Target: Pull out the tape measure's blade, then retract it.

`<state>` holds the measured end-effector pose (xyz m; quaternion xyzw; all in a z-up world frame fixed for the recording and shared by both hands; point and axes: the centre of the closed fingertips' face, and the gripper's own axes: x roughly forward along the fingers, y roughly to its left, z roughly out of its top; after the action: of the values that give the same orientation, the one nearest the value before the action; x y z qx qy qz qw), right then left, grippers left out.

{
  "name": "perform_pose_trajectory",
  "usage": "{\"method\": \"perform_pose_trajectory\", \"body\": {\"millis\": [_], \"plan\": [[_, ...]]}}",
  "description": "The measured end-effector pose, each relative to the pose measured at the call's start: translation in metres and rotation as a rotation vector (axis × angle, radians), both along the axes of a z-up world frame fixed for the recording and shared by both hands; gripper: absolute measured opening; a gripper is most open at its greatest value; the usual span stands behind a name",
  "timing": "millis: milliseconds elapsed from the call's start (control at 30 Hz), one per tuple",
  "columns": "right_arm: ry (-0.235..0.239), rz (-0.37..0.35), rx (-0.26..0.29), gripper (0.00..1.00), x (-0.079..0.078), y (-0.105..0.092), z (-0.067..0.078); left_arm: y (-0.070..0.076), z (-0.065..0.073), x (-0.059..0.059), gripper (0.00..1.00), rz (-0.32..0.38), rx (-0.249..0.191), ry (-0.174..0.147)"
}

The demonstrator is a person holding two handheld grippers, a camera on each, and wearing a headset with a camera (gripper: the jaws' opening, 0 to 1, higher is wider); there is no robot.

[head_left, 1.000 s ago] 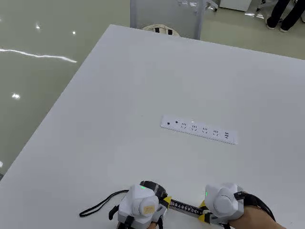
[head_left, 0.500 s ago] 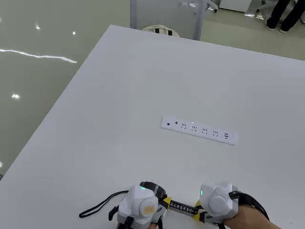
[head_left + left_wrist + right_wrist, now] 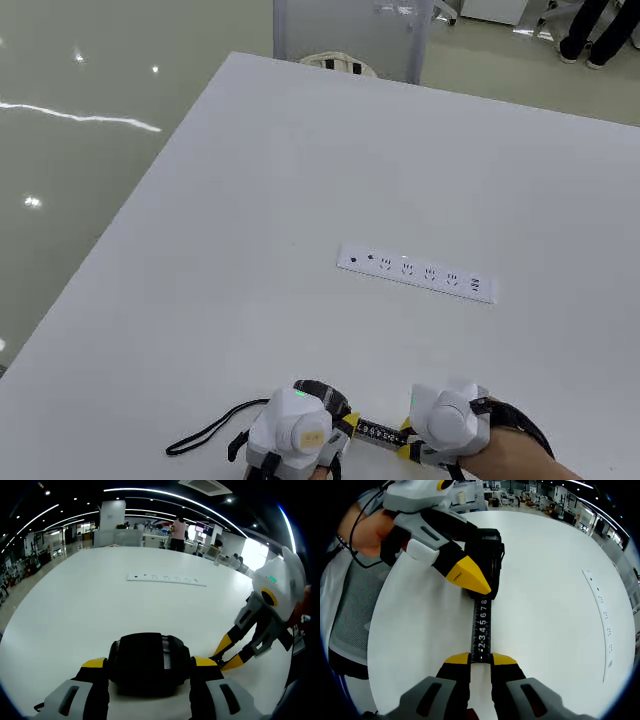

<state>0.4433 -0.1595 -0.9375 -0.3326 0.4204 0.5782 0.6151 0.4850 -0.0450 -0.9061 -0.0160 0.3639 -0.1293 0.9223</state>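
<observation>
Far left on the white table (image 3: 250,200), a black strap (image 3: 208,430) is lying in a loose loop, its end running in toward the left gripper.

Moving right, the left gripper (image 3: 150,662) is clamping the tape measure (image 3: 487,555). Its yellow-tipped jaws are pressing on either side of the black body. The tape measure is sitting low at the near edge of the table, right in front of the person; whether it is resting on the surface or just off it, I cannot tell.

Out of its right side the blade (image 3: 481,632) is stretching flat and straight, dark with white numerals. It is bridging the short gap between the two grippers.

At the far end of that stretch, the right gripper (image 3: 481,659) is pinching the blade. Its jaws are drawn in narrow, with the yellow tips closing on the strip from both edges. The blade's very tip is hiding between them. A hand (image 3: 512,462) is gripping this tool from behind.

Further back and to the right, a white power strip (image 3: 416,272) is lying flat, well apart from both grippers.
</observation>
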Motion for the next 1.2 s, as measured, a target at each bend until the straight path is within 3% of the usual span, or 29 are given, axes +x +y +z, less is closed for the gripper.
{"method": "perform_pose_trajectory", "body": {"millis": [1200], "plan": [[-0.002,-0.002,0.03,0.14,0.004,0.028,0.001,0.0,0.0,0.0,0.62,-0.007,0.005,-0.003]]}}
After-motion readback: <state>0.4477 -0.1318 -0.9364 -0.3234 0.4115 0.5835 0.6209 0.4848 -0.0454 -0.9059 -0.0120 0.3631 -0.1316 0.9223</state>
